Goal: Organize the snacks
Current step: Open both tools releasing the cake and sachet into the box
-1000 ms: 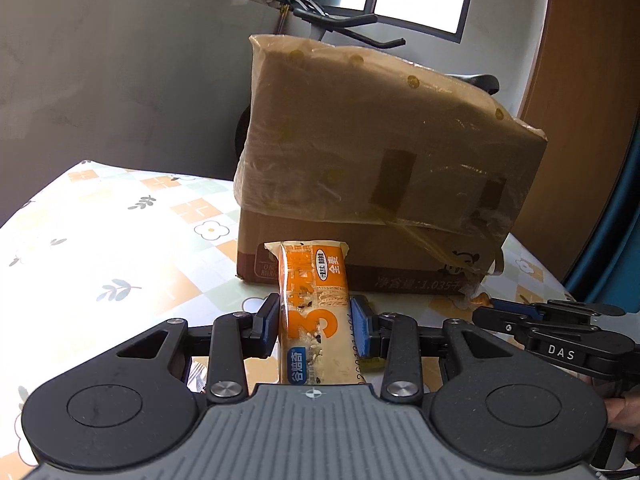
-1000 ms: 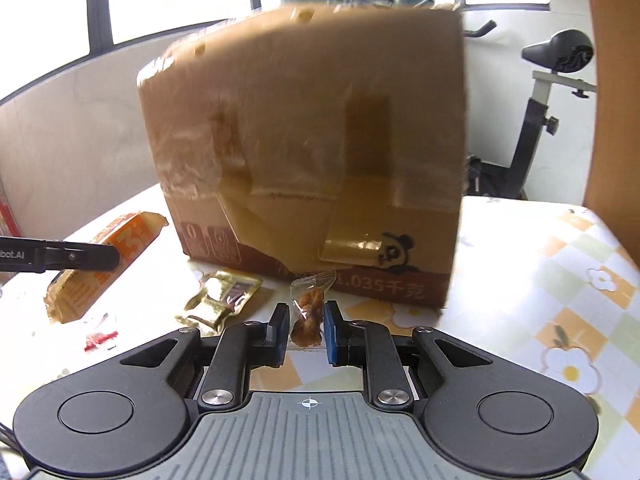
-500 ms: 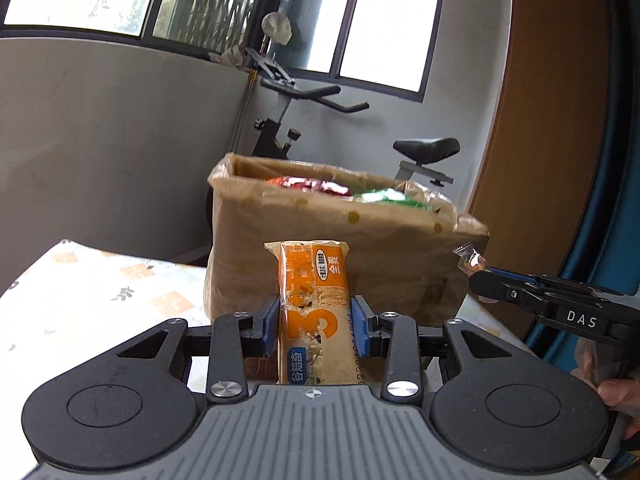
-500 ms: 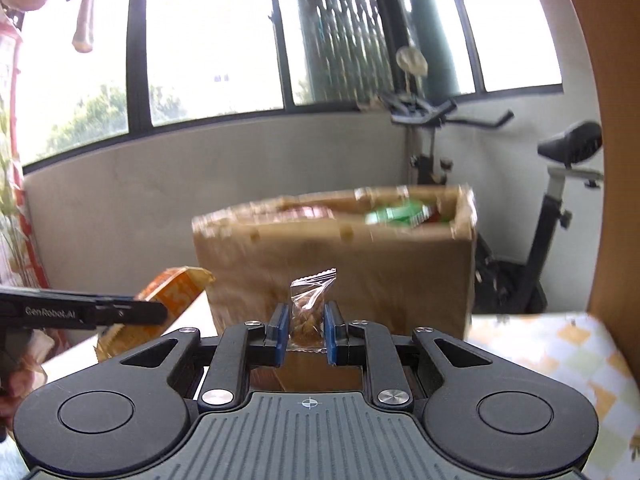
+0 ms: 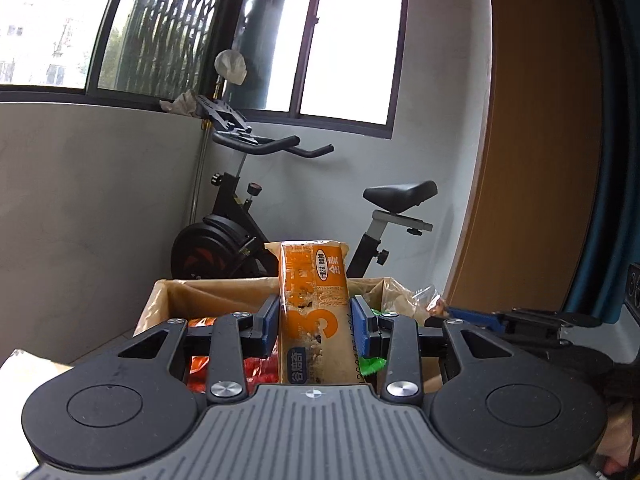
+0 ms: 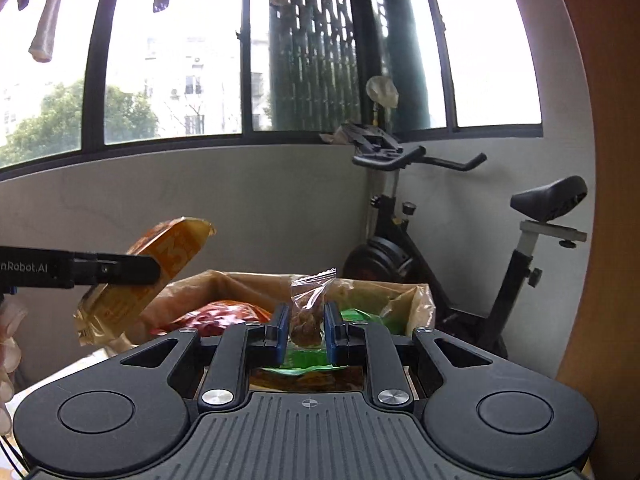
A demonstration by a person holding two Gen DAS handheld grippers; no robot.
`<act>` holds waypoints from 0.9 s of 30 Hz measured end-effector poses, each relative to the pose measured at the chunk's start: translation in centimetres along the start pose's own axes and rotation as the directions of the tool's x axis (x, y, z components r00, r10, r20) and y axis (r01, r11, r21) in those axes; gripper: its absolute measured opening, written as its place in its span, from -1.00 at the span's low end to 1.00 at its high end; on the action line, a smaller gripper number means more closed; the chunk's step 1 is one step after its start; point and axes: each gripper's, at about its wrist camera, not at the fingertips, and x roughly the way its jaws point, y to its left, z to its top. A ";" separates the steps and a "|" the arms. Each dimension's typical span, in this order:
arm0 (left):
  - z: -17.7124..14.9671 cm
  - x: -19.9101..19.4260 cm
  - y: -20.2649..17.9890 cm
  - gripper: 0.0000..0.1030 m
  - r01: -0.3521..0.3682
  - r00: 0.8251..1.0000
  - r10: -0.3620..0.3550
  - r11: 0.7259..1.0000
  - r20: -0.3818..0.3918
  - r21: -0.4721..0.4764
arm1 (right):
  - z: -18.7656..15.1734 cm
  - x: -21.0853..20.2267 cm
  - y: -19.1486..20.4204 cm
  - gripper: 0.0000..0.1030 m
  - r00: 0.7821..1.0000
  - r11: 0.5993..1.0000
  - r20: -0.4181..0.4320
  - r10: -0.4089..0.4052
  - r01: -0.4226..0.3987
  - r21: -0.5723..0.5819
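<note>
My left gripper (image 5: 314, 320) is shut on an orange snack bar packet (image 5: 314, 300), held upright above the near rim of the open cardboard box (image 5: 216, 288). The same packet (image 6: 160, 264) shows at the left of the right wrist view, clamped by the left gripper's fingers (image 6: 116, 270). My right gripper (image 6: 306, 330) is shut on a small clear bag of nuts (image 6: 308, 308), also raised over the box (image 6: 408, 296). Inside the box lie a red packet (image 6: 224, 316) and a green packet (image 6: 360, 316). At the right of the left wrist view, the right gripper's fingers (image 5: 472, 316) pinch the nut bag (image 5: 430, 300).
An exercise bike (image 5: 240, 216) stands behind the box against a grey wall under large windows. A brown wooden panel (image 5: 540, 160) and a blue curtain (image 5: 616, 160) rise at the right. A corner of the table (image 5: 24, 368) shows low at the left.
Both grippers have risen with their snacks from table level in front of the box's side to above its open top, so the packets inside now show.
</note>
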 end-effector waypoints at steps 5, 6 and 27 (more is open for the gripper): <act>0.4 5.2 -0.7 -0.24 0.002 0.998 -0.001 1.000 -0.062 0.016 | -0.9 2.3 0.1 -0.67 0.996 0.998 -0.058 -0.067 0.068 0.011; 0.3 6.2 -0.8 -0.24 0.001 0.997 0.000 1.000 -0.078 0.015 | -1.0 2.6 0.1 -0.67 0.995 0.997 -0.067 -0.074 0.075 0.012; 0.1 -0.7 2.3 0.61 -0.091 0.995 0.094 0.993 -0.040 0.076 | -2.4 -0.7 0.8 -0.35 0.997 0.999 -0.072 -0.038 0.040 0.032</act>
